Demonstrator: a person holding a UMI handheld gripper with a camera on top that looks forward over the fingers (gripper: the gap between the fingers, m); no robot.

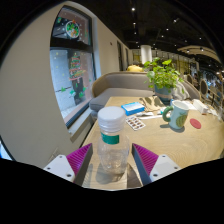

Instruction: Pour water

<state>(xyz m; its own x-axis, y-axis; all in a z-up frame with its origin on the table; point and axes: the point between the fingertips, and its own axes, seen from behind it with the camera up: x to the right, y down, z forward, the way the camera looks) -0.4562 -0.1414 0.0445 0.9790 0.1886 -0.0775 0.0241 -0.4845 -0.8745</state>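
Observation:
A clear plastic water bottle [112, 143] with a white cap and a teal band below it stands upright on the light wooden table [165, 145]. It stands between the fingers of my gripper [112, 152], with a small gap at each side. The left magenta pad [80, 158] and the right magenta pad [145, 157] flank the bottle's lower half; the gripper is open. A white mug [176, 116] with a teal sleeve stands beyond the fingers, further along the table to the right.
A blue book [132, 107] and a blister pack [135, 123] lie behind the bottle. A potted plant [163, 75] stands behind the mug, and a red coaster [195, 124] lies to its right. A window [70, 65] and wall run along the left.

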